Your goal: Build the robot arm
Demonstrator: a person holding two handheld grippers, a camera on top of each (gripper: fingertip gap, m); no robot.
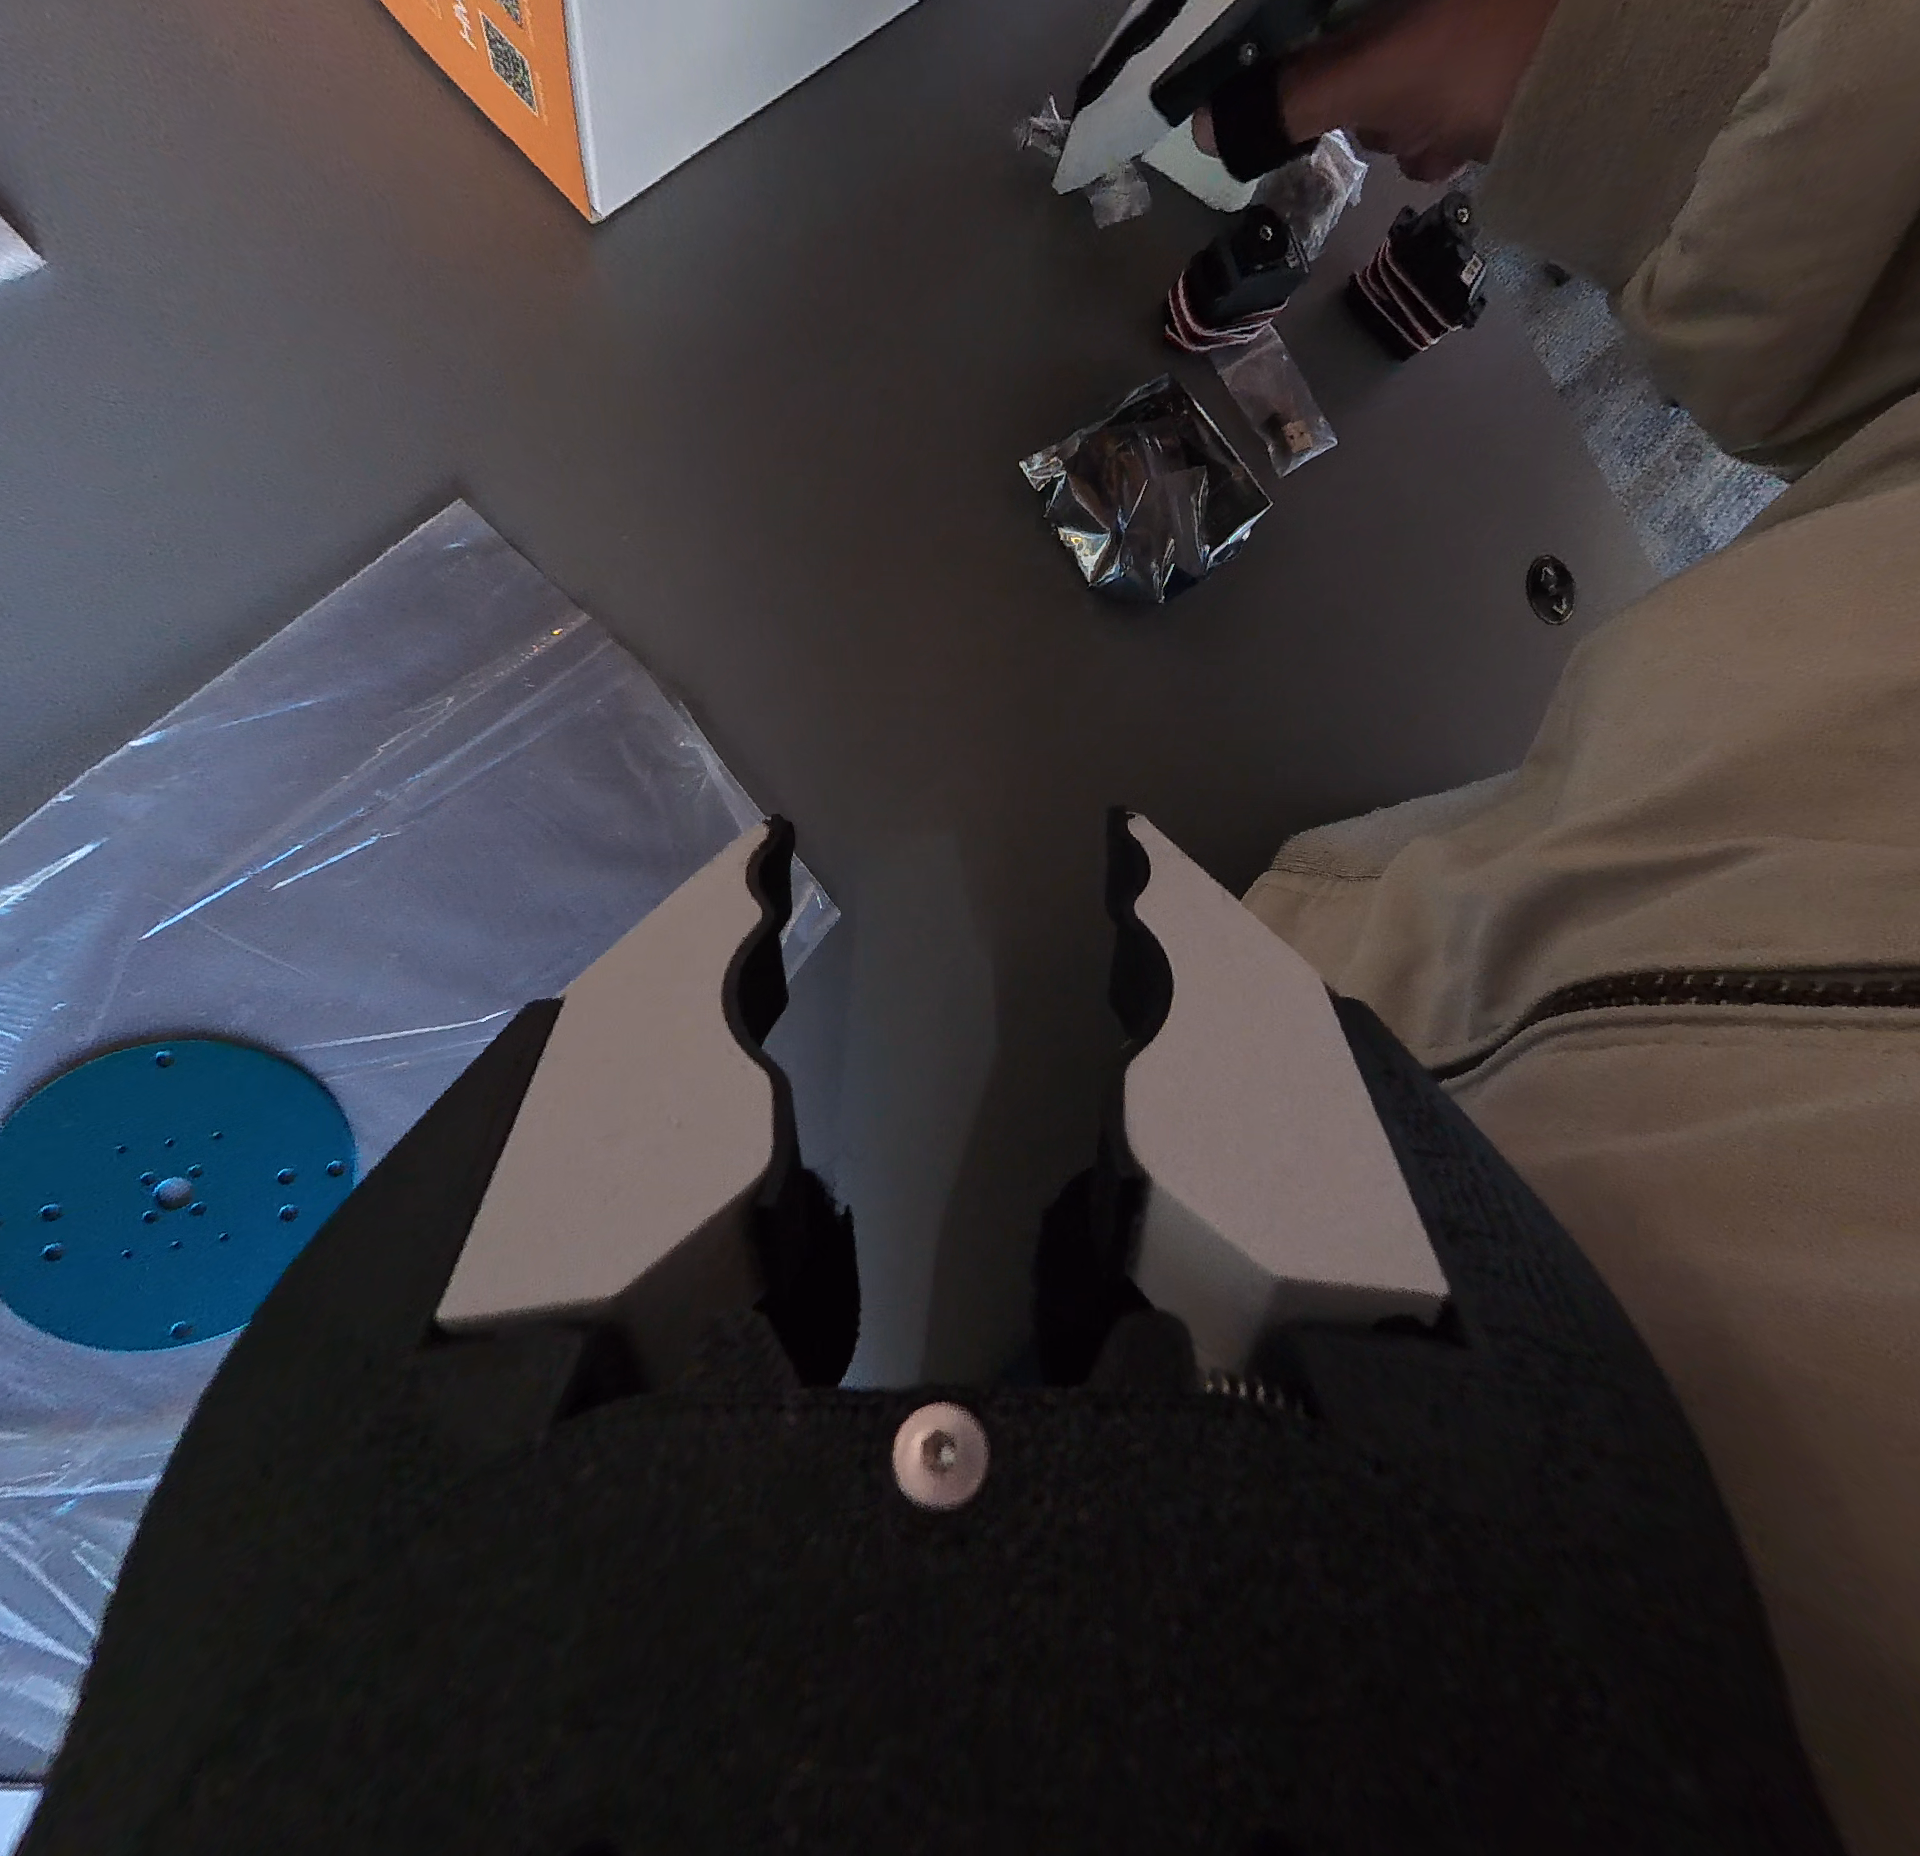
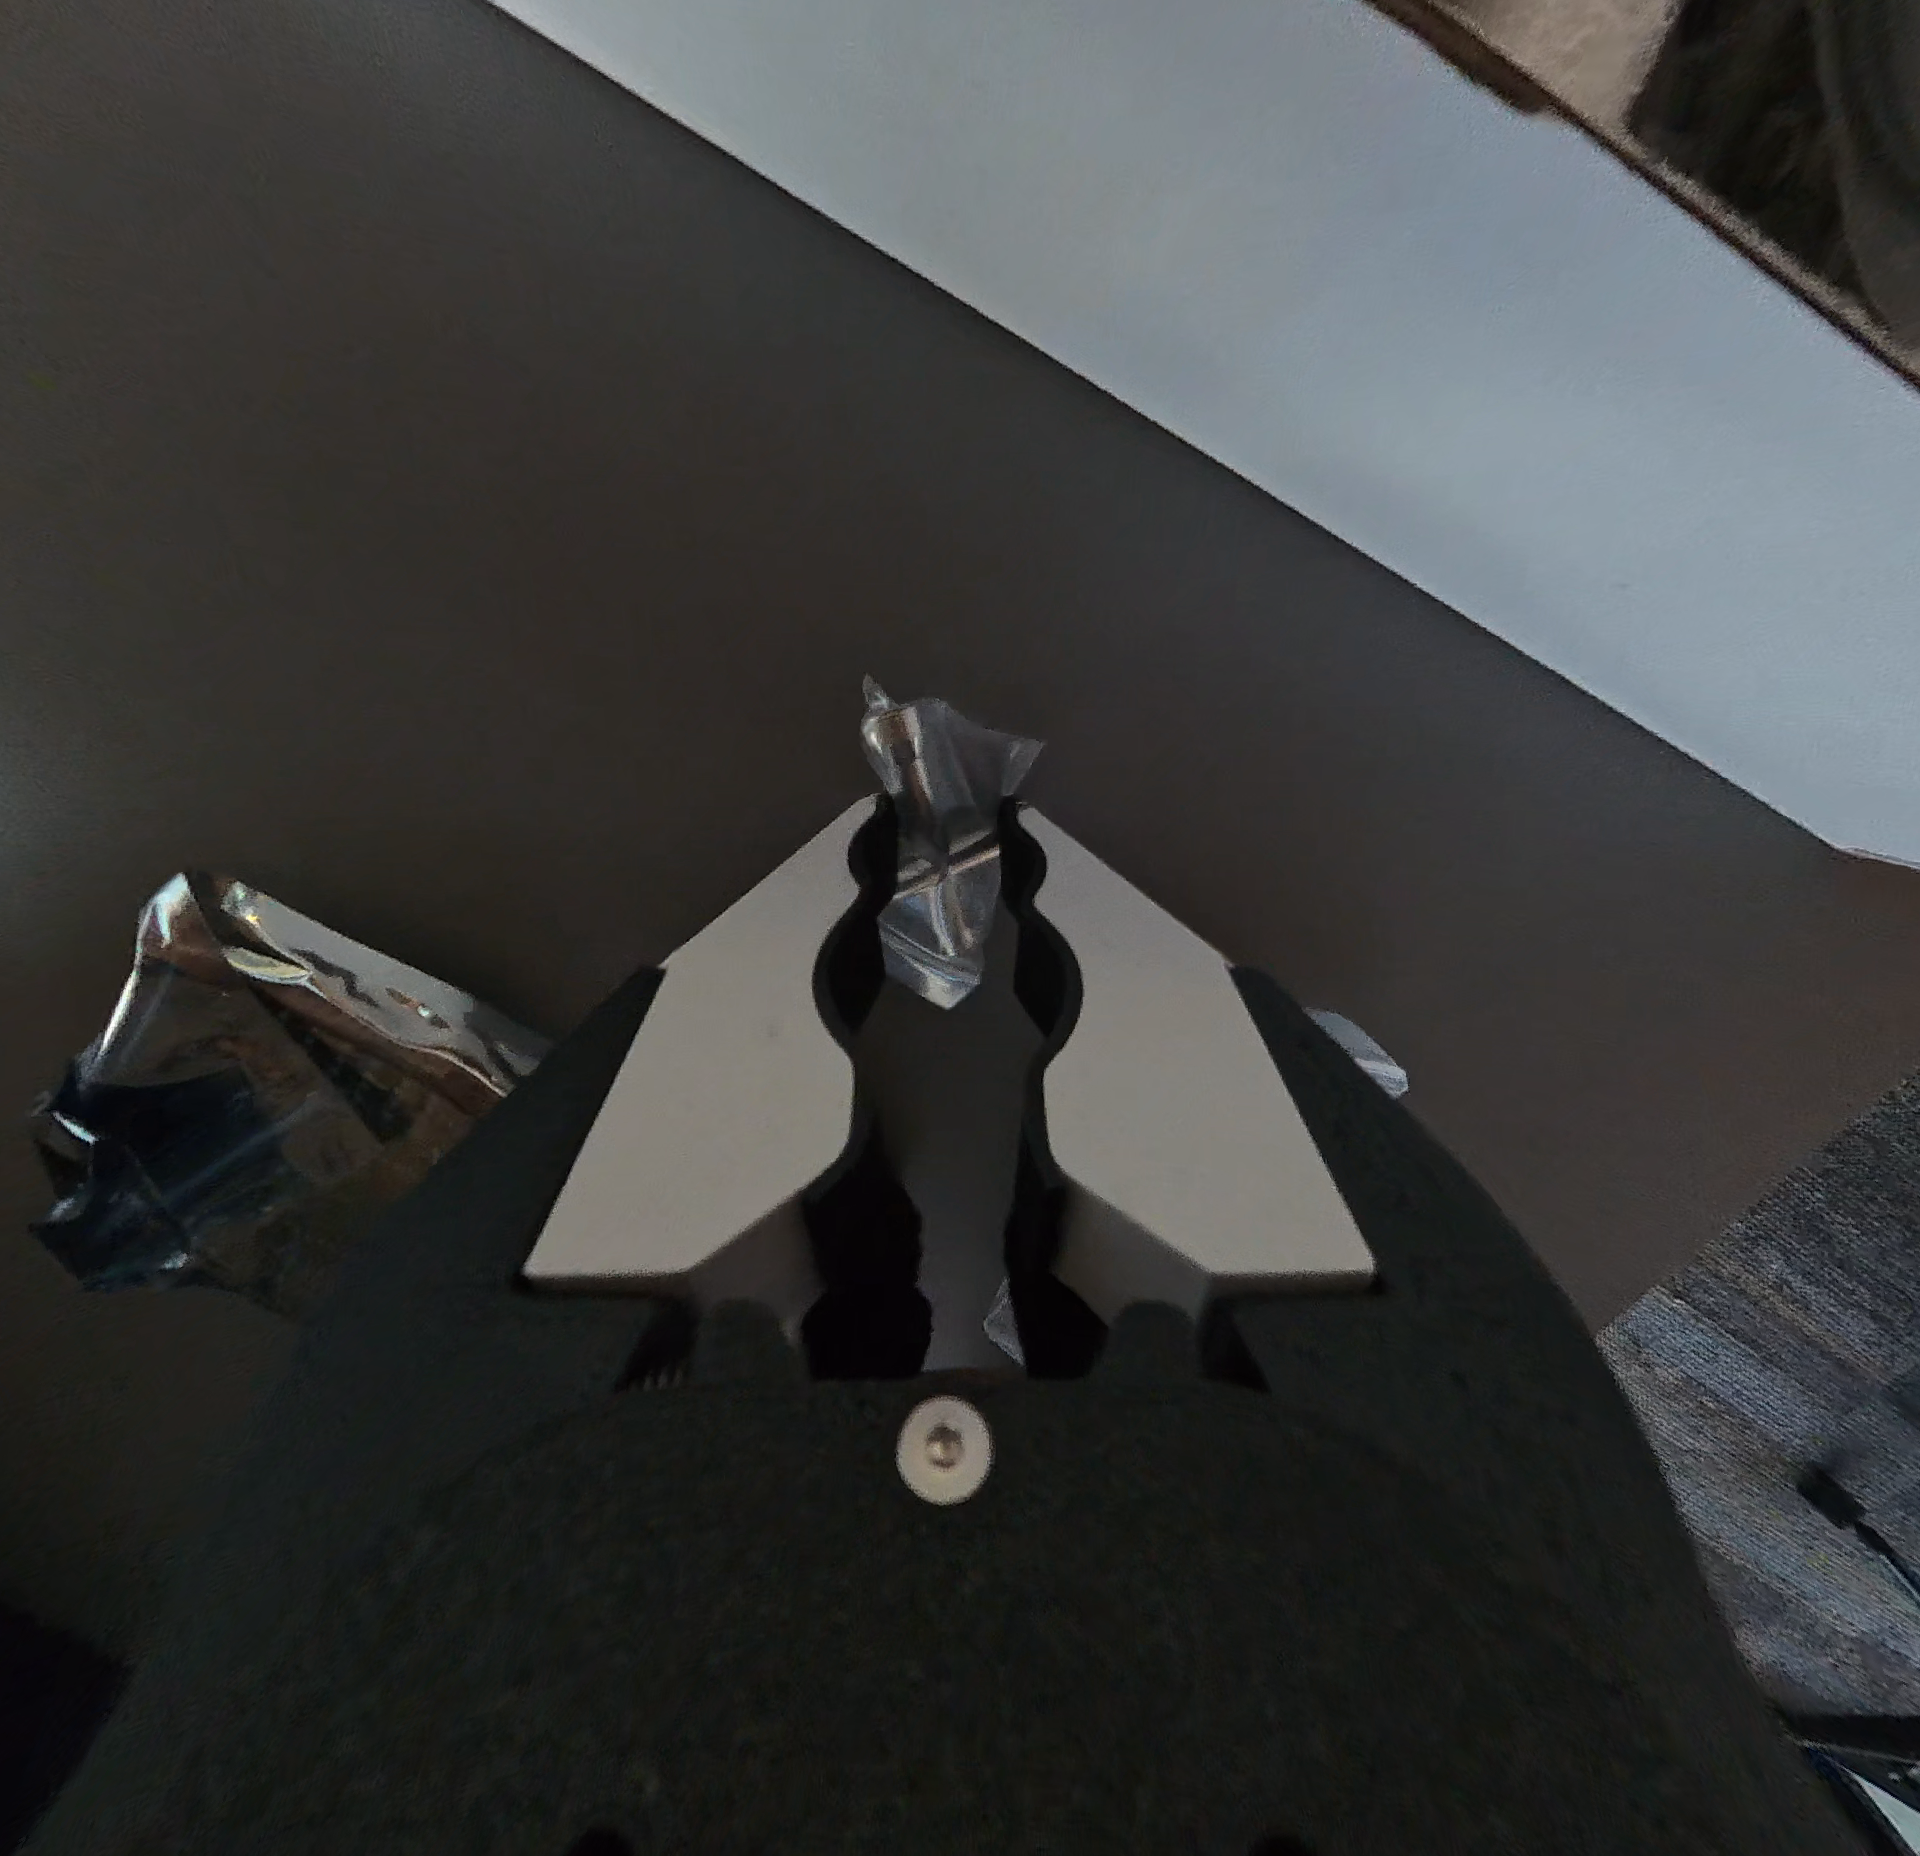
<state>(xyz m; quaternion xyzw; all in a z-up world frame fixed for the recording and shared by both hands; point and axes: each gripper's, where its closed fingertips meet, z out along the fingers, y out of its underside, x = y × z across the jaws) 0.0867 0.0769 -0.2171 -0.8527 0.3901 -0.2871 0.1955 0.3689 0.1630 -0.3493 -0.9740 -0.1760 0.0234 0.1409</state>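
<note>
Left hand-held gripper [image 1: 943,840]: jaws spread apart, nothing between them, hovering over bare dark table [image 1: 644,476]; clear plastic bag [image 1: 343,798] lies flat just to its left, one corner passing under the left finger tip; blue disc [image 1: 156,1193] with small holes sits in or on that bag, further left; beige jacket [image 1: 1662,1027] fills the right side, close to the right finger.

Farther out in the left wrist view: crumpled silver foil bag [image 1: 1143,492] ahead and to the right, well apart from the gripper; small clear bag [image 1: 1276,404] just beside it; two black servos [image 1: 1236,279] with striped wire wraps beyond that; orange-and-white box [image 1: 644,50] at top left; right hand-held gripper [image 1: 1117,159] at top, tips down among small crumpled bags, held by a hand [image 1: 1382,92].

Right hand-held gripper [image 2: 943,804]: jaws nearly closed, clenched on a small clear packet [image 2: 940,850]; packet is pinched at the finger tips, top sticking out past them, lower end hanging in the gap; contents not clear; foil bag [image 2: 249,1068] lies to the left, near the left finger's base; white box side [image 2: 1299,300] ahead, apart from the tips.
</note>
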